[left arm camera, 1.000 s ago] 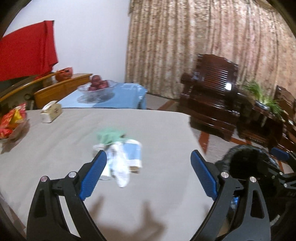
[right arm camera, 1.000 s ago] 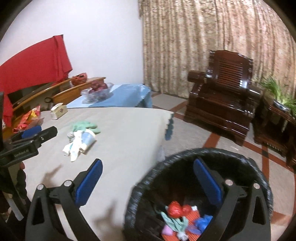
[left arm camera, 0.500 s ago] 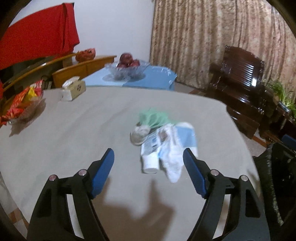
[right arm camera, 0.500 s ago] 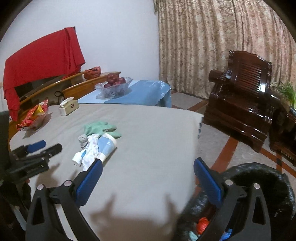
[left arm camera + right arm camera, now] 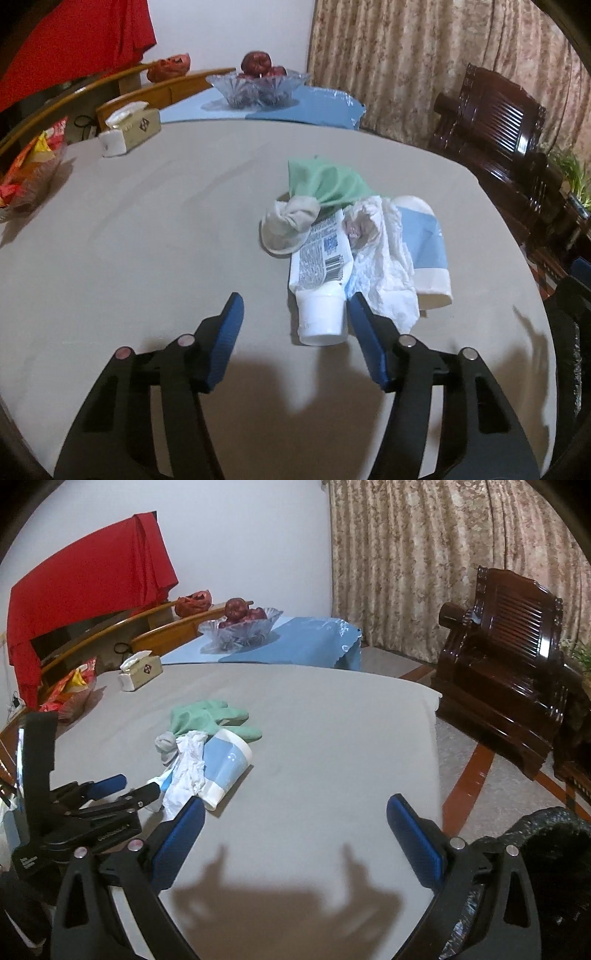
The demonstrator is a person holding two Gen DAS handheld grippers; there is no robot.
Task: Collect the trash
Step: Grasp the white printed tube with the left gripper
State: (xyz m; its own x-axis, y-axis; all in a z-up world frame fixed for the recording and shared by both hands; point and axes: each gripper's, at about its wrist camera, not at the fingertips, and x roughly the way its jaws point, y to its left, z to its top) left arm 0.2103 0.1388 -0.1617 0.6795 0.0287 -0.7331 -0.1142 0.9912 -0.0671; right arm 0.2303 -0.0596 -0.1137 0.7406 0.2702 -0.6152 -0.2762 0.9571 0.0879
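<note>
A heap of trash lies on the grey table (image 5: 147,229): a white tube (image 5: 319,273) with its cap toward me, a crumpled white tissue (image 5: 384,254), a blue and white paper cup (image 5: 424,243) on its side, a grey sock (image 5: 290,221) and a green glove (image 5: 325,181). My left gripper (image 5: 295,325) is open, its right finger beside the tube's cap. The heap also shows in the right wrist view, with the cup (image 5: 225,764) and the glove (image 5: 210,716). My right gripper (image 5: 295,830) is open and empty over bare table, right of the left gripper (image 5: 122,790).
A black-lined trash bin (image 5: 554,849) stands off the table's right edge. A tissue box (image 5: 129,129) and snack packets (image 5: 29,166) lie at the table's far left. A glass fruit bowl (image 5: 258,85) sits on a blue-covered table behind. A dark wooden armchair (image 5: 509,664) stands at right.
My left gripper has swung left from the bin side and closed in on the heap. My right gripper has moved from above the bin to over the table.
</note>
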